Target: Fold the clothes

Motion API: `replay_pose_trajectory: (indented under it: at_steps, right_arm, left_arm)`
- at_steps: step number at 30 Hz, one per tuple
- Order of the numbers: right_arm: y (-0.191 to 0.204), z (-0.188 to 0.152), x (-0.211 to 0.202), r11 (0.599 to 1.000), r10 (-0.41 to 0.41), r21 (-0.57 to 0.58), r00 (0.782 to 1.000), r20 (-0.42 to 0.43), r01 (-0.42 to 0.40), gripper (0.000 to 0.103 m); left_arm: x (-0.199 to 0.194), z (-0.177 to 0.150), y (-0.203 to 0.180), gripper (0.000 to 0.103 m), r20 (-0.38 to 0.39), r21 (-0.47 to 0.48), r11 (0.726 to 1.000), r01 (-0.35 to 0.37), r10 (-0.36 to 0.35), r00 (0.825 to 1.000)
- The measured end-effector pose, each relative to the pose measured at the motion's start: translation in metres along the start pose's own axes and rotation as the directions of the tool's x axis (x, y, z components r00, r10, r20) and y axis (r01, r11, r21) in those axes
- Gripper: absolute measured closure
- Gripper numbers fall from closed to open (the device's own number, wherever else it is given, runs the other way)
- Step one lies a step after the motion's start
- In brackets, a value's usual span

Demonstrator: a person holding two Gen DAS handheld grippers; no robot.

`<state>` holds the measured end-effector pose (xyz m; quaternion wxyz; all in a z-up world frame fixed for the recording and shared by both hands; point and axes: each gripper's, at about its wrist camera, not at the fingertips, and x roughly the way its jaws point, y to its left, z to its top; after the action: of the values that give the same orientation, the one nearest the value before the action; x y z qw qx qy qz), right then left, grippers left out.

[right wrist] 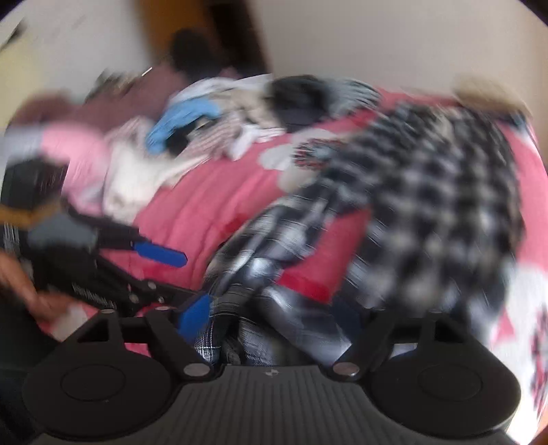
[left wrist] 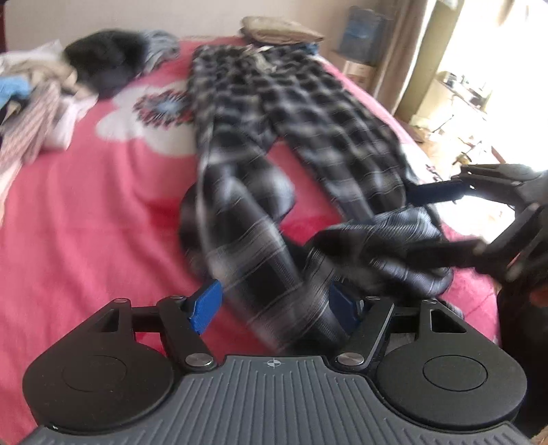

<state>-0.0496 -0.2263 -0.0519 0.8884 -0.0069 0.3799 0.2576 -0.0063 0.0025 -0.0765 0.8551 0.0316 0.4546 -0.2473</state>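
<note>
Black-and-white plaid trousers (left wrist: 274, 102) lie lengthwise on a pink flowered bedspread (left wrist: 85, 205), waistband far from me and legs towards me. One leg runs down between the blue pads of my left gripper (left wrist: 274, 304), whose jaws stand wide around the cloth without squeezing it. The other leg's end is bunched at the right, between the spread fingers of my right gripper (left wrist: 418, 222). In the blurred right wrist view the right gripper (right wrist: 284, 318) is open over crumpled plaid trousers (right wrist: 428, 191), its right finger hidden by cloth. The left gripper (right wrist: 186, 275) shows at the left.
A heap of mixed clothes (left wrist: 34, 89) and a black garment (left wrist: 102, 65) sit at the bed's far left. A folded beige item (left wrist: 281, 30) lies beyond the waistband. The bed's right edge drops to a sunlit floor (left wrist: 455, 130). A person's hand (right wrist: 17, 280) holds the left gripper.
</note>
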Motion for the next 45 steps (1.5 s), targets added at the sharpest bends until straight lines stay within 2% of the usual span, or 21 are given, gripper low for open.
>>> replay_pose_trajectory:
  at_steps: [2, 3, 4, 6, 8, 11, 14, 15, 16, 18, 19, 21, 24, 27, 30, 33, 36, 38, 40, 42, 45]
  right_arm:
    - [0.010, -0.005, 0.018, 0.995, -0.044, -0.092, 0.998, -0.043, 0.040, 0.014]
    - [0.009, -0.008, 0.023, 0.993, -0.070, -0.103, 0.995, -0.068, 0.062, 0.022]
    - [0.008, -0.012, 0.028, 0.990, -0.095, -0.115, 0.991, -0.092, 0.085, 0.034]
    - [0.004, -0.019, 0.035, 0.985, -0.139, -0.120, 0.982, -0.130, 0.123, 0.076]
    - [-0.018, -0.020, 0.017, 0.990, -0.132, 0.034, 0.988, -0.081, 0.135, 0.092]
    - [-0.048, -0.025, -0.007, 0.954, -0.206, 0.216, 0.978, -0.021, 0.206, 0.095]
    - [-0.080, -0.036, -0.021, 0.894, -0.260, 0.377, 0.965, -0.010, 0.245, 0.095]
    - [-0.088, -0.042, -0.024, 0.875, -0.252, 0.425, 0.968, -0.006, 0.231, 0.095]
    - [-0.093, -0.046, -0.026, 0.860, -0.249, 0.459, 0.968, -0.001, 0.222, 0.095]
    - [-0.101, -0.053, -0.029, 0.838, -0.247, 0.504, 0.969, 0.009, 0.209, 0.095]
    - [-0.104, -0.055, -0.030, 0.829, -0.247, 0.521, 0.969, 0.014, 0.204, 0.095]
    - [-0.108, -0.059, -0.032, 0.818, -0.244, 0.542, 0.969, 0.020, 0.195, 0.095]
    - [-0.108, -0.061, -0.033, 0.819, -0.242, 0.542, 0.970, 0.025, 0.190, 0.095]
    - [-0.107, -0.062, -0.036, 0.834, -0.225, 0.525, 0.974, 0.037, 0.172, 0.095]
    - [-0.105, -0.064, -0.037, 0.847, -0.194, 0.513, 0.979, 0.054, 0.139, 0.095]
    - [-0.104, -0.065, -0.036, 0.857, -0.173, 0.501, 0.983, 0.057, 0.122, 0.095]
    - [-0.101, -0.066, -0.034, 0.868, -0.163, 0.482, 0.986, 0.044, 0.122, 0.093]
    - [-0.100, -0.065, -0.035, 0.875, -0.160, 0.467, 0.987, 0.030, 0.127, 0.092]
    - [-0.097, -0.064, -0.038, 0.883, -0.167, 0.447, 0.986, 0.017, 0.142, 0.086]
    - [-0.094, -0.062, -0.042, 0.891, -0.180, 0.424, 0.984, 0.009, 0.159, 0.061]
    - [-0.090, -0.062, -0.056, 0.897, -0.195, 0.409, 0.980, 0.027, 0.167, 0.046]
  left_arm:
    - [0.002, -0.004, 0.004, 0.027, -0.028, -0.020, 1.000, 0.013, -0.014, 1.000]
    - [0.006, -0.005, 0.004, 0.022, -0.049, -0.029, 0.999, 0.027, -0.028, 0.998]
    - [0.009, -0.006, 0.004, 0.018, -0.071, -0.038, 0.998, 0.042, -0.045, 0.996]
    - [0.018, -0.006, 0.002, 0.017, -0.107, -0.053, 0.997, 0.063, -0.068, 0.992]
    - [0.026, -0.005, 0.000, 0.017, -0.124, -0.064, 0.995, 0.072, -0.080, 0.989]
    - [0.037, -0.002, -0.003, 0.017, -0.137, -0.085, 0.993, 0.084, -0.096, 0.986]
    - [0.046, -0.001, -0.010, 0.022, -0.141, -0.084, 0.995, 0.053, -0.065, 0.988]
    - [0.047, -0.002, -0.013, 0.031, -0.136, -0.060, 0.998, 0.027, -0.035, 0.990]
    - [0.048, -0.003, -0.017, 0.056, -0.130, -0.036, 0.999, 0.001, -0.005, 0.992]
    - [0.049, -0.006, -0.022, 0.082, -0.126, 0.008, 0.999, -0.046, 0.047, 0.991]
    - [0.048, -0.006, -0.022, 0.090, -0.125, 0.011, 0.999, -0.052, 0.053, 0.991]
    - [0.041, -0.006, -0.019, 0.097, -0.115, 0.016, 0.998, -0.059, 0.060, 0.991]
    - [0.019, 0.001, -0.010, 0.098, -0.088, 0.041, 0.996, -0.082, 0.085, 0.993]
    - [-0.008, 0.019, 0.011, 0.099, -0.059, 0.070, 0.986, -0.150, 0.154, 0.986]
    - [-0.025, 0.036, 0.040, 0.099, -0.047, 0.085, 0.962, -0.258, 0.263, 0.964]
    - [-0.019, 0.049, 0.069, 0.095, -0.089, 0.086, 0.935, -0.344, 0.352, 0.932]
    - [-0.011, 0.052, 0.084, 0.082, -0.127, 0.010, 0.932, -0.363, 0.361, 0.924]
    - [-0.017, 0.050, 0.082, 0.081, -0.096, -0.023, 0.937, -0.349, 0.345, 0.934]
    - [-0.026, 0.047, 0.077, 0.074, -0.058, -0.035, 0.940, -0.340, 0.338, 0.939]
    - [-0.038, 0.046, 0.073, 0.068, -0.022, -0.036, 0.941, -0.335, 0.335, 0.942]
    - [-0.053, 0.046, 0.076, 0.062, 0.000, -0.031, 0.944, -0.329, 0.329, 0.944]
